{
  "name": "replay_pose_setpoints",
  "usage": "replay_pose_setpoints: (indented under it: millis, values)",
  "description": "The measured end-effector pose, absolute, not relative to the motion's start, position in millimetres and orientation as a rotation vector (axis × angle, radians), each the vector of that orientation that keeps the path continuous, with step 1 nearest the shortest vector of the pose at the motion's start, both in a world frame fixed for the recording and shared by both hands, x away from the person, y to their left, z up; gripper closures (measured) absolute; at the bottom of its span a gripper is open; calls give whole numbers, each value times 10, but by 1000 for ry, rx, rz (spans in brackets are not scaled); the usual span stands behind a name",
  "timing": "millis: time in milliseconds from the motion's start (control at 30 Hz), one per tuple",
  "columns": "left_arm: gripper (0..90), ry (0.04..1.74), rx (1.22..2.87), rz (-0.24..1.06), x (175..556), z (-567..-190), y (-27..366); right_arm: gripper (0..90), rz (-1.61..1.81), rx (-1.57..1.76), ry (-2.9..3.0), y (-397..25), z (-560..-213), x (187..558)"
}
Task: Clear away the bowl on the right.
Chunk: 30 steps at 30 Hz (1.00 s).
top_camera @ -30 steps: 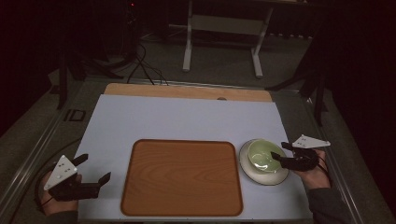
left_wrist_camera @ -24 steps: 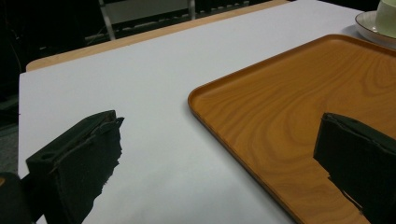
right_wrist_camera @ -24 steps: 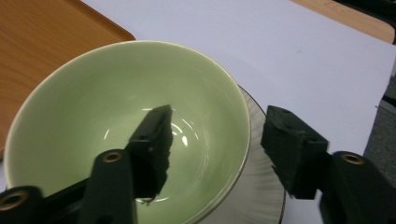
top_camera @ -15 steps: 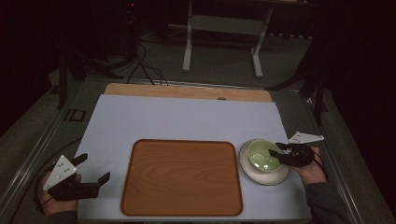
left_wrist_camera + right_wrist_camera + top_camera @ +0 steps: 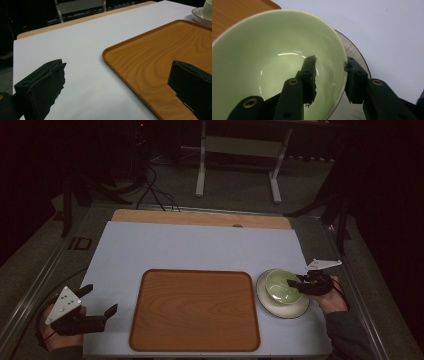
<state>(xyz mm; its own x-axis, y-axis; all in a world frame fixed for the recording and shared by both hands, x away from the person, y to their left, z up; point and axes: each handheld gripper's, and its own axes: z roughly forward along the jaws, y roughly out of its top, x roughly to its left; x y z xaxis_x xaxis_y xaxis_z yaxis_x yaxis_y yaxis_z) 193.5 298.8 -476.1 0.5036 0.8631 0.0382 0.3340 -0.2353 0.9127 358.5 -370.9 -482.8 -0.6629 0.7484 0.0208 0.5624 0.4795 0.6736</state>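
A pale green bowl [image 5: 280, 287] [image 5: 269, 62] stands on a white plate [image 5: 286, 311] [image 5: 355, 53] to the right of a brown wooden tray [image 5: 195, 310] [image 5: 155, 50]. My right gripper [image 5: 296, 284] [image 5: 329, 65] is shut on the bowl's right rim, one jaw inside the bowl and one against its outer wall. Off the tray's lower left corner, at the table's left front, my left gripper [image 5: 101, 298] [image 5: 118, 63] is open with nothing between its jaws. The bowl [image 5: 208, 8] and plate [image 5: 200, 15] peek in at the top right of the left gripper view.
A pale blue-white sheet [image 5: 200, 247] covers the table, with a strip of bare wood [image 5: 200, 217] along the far edge. The tray is bare. Beyond the table stand a metal frame [image 5: 237, 150] and floor cables [image 5: 150, 190].
My right gripper has moved left from beside the plate onto the bowl's rim and closed on it. The left gripper has stayed put.
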Motion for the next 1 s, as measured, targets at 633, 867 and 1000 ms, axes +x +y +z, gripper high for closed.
replay_pose_setpoints:
  millis: [633, 867, 1000]
  values:
    - [9, 1001, 1796, 703, 1929, -4756, 2987, 805, 964, 1209, 2513, -3670, -4916, 3668]
    - [10, 1003, 1792, 704, 1928, -4755, 2989, 824, 1003, 1204, 2545, -3632, -4912, 3675]
    - [10, 1005, 1790, 705, 1927, -4756, 2989, 827, 1039, 1207, 2541, -3648, -4905, 3661]
